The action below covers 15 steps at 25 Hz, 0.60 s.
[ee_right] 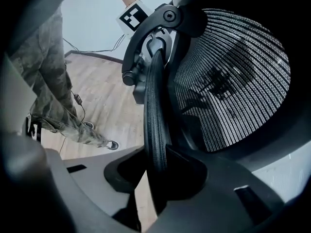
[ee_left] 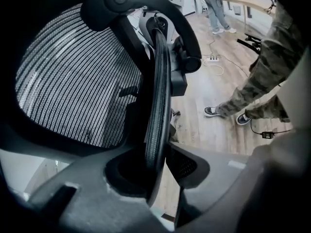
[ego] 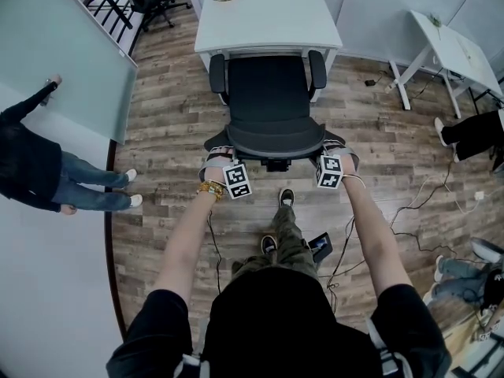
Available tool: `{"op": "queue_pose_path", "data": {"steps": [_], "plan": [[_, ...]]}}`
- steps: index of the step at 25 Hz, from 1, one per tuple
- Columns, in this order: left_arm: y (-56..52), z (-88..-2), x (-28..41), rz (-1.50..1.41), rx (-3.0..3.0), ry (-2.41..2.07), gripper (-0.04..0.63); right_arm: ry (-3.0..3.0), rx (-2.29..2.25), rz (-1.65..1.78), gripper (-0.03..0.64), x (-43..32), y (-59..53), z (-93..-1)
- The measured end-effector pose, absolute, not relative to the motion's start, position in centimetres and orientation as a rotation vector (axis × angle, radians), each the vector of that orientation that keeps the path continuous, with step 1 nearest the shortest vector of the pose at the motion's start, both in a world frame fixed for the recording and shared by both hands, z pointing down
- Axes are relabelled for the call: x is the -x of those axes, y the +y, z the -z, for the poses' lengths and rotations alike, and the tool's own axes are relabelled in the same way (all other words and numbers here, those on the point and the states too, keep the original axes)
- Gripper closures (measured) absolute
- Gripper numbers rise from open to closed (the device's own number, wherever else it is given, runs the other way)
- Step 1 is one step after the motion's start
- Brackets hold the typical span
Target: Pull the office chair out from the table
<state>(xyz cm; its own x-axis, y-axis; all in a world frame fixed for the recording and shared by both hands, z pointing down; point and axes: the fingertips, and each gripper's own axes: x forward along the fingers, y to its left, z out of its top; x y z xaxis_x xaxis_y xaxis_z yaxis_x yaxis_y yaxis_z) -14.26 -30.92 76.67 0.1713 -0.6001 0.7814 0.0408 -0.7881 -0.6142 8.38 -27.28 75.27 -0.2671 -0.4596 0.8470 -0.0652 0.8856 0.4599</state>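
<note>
The black mesh office chair (ego: 268,101) stands with its seat part way under the white table (ego: 268,18), its back toward me. My left gripper (ego: 223,157) is shut on the left side of the backrest's rim (ee_left: 158,101), which runs upright between its jaws. My right gripper (ego: 331,156) is shut on the rim (ee_right: 155,115) at the right side. In the left gripper view the left gripper (ee_left: 155,171) has the mesh to the left of the rim. In the right gripper view the right gripper (ee_right: 158,181) has the mesh to the right.
My own feet (ego: 283,199) stand on the wooden floor just behind the chair, with cables (ego: 417,211) trailing to the right. A person (ego: 47,172) stands at the left by a glass wall. Another white table (ego: 453,50) and a seated person's legs (ego: 472,132) are at the right.
</note>
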Motion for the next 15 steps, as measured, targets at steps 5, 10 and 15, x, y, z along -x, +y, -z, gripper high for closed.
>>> {"op": "queue_pose_path", "data": {"steps": [5, 10, 15], "plan": [[-29.7, -76.5, 14.3, 1.660, 1.949, 0.525, 0.460, -1.813, -0.402, 0.394, 0.517, -8.4, -25.9, -75.1], [-28.4, -76.7, 14.7, 1.664, 1.952, 0.519, 0.460, -1.814, -0.400, 0.389, 0.515, -8.0, -24.8, -75.3], [-26.6, -77.0, 14.2, 1.667, 1.951, 0.513, 0.462, -1.821, -0.396, 0.375, 0.514, -8.4, -23.0, -75.7]]}}
